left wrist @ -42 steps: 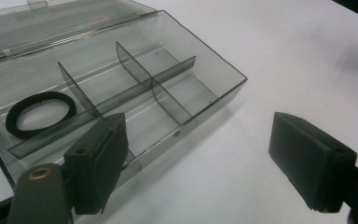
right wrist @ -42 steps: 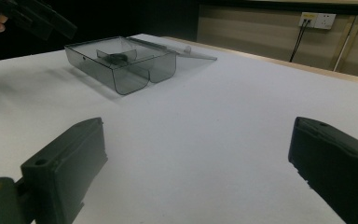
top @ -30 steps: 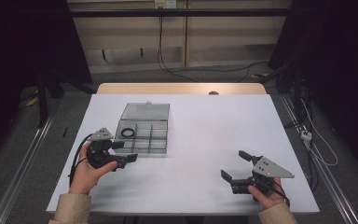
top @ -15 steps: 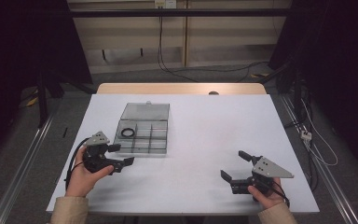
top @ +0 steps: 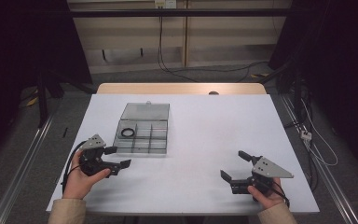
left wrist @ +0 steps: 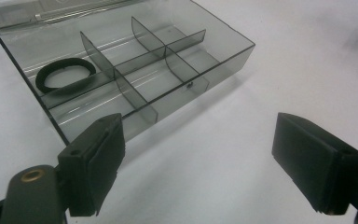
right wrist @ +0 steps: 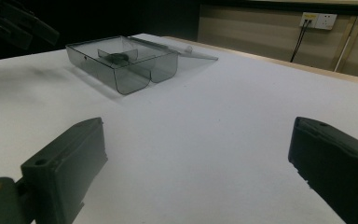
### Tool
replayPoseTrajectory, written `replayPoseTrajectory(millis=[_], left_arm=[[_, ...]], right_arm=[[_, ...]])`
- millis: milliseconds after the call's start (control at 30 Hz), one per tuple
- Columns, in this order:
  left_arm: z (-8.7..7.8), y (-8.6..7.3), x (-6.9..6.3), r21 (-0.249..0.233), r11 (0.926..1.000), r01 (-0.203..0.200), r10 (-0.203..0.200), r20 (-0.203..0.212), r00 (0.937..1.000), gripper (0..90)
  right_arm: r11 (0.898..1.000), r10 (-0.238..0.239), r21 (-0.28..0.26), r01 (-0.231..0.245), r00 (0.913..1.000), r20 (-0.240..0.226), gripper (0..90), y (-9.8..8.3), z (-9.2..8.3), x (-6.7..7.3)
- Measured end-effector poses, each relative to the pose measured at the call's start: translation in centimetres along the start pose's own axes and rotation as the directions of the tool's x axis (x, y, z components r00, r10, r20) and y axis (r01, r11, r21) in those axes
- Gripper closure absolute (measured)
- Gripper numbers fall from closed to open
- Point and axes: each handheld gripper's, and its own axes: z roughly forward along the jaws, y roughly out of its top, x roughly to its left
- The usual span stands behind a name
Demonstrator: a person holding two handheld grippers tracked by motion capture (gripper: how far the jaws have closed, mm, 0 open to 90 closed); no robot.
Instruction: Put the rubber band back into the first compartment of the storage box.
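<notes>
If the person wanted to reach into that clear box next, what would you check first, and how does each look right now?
1. Lid of the clear smoky plastic compartment box open: ok, it is laid back flat.
2. Black elastic ring inside a compartment: ok.
3. Left gripper open and empty: ok.
4. Right gripper open and empty: ok.
5. White table between grippers and box free of obstacles: ok.
6. Other compartments empty: ok, as far as visible.

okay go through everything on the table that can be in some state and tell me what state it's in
Compartment box: lid open, laid back flat.
Black ring: lying in the box's far-left compartment.
Left gripper: open, empty, beside the box.
Right gripper: open, empty, above bare table.
</notes>
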Motion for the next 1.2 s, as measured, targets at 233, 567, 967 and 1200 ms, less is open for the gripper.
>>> replayPoseTrajectory(millis=[233, 567, 967, 1200], left_arm=[[-0.2, -0.6, 0.1, 0.004, 0.9998, -0.018, 0.018, -0.008, 0.9998, 15.9], [-0.3, -1.6, 0.4, 0.008, 0.9998, -0.018, 0.018, -0.026, 0.9995, 14.6], [-0.6, -2.4, 0.3, 0.004, 0.9999, -0.016, 0.016, -0.034, 0.9993, 14.1], [-0.7, -2.8, 0.3, 0.0, 0.9998, -0.018, 0.018, -0.039, 0.9991, 14.1]], right_arm=[[1.0, -0.002, 0.0, 0.002, 1.0, -0.001, 3.7, 0.0, 0.0, 0.0], [1.0, -0.002, 0.001, 0.002, 1.0, -0.002, 3.8, 0.0, 0.0, 0.1], [1.0, -0.001, 0.004, 0.001, 1.0, -0.003, 3.8, 0.0, 0.0, 0.1], [1.0, -0.006, 0.006, 0.006, 1.0, -0.005, 3.9, 0.0, 0.0, 0.2]])
